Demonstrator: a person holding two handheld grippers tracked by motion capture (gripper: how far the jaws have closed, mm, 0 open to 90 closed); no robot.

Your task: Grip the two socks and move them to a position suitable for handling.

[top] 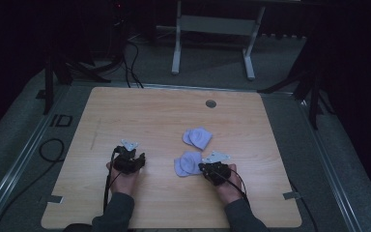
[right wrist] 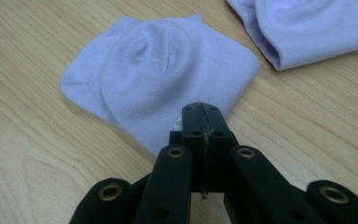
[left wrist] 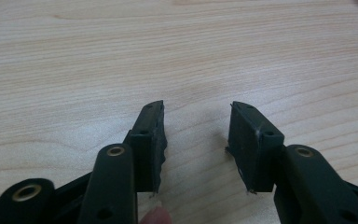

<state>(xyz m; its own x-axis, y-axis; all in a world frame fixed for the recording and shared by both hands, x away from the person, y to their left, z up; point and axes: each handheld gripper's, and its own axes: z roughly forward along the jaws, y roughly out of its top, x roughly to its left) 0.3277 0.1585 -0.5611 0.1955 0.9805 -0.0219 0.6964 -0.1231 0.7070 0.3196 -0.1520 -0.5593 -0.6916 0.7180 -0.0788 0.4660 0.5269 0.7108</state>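
Two folded lavender socks lie right of the middle of the wooden table (top: 149, 111). The near sock (top: 187, 164) (right wrist: 168, 65) lies just in front of my right gripper (top: 202, 167) (right wrist: 203, 109), whose jaws are pressed together with their tips over the sock's near edge. Whether any fabric is pinched between them I cannot tell. The far sock (top: 197, 137) (right wrist: 307, 28) lies a little beyond it, apart from both grippers. My left gripper (top: 128, 153) (left wrist: 196, 116) is open over bare wood at the left, with nothing between its fingers (left wrist: 151, 140).
A round grey grommet (top: 210, 103) sits in the table near its far edge. Tape marks (top: 54, 198) stick out at the near corners. Beyond the table stands a white desk frame (top: 212, 38), and a black cable (top: 53, 150) loops on the floor at the left.
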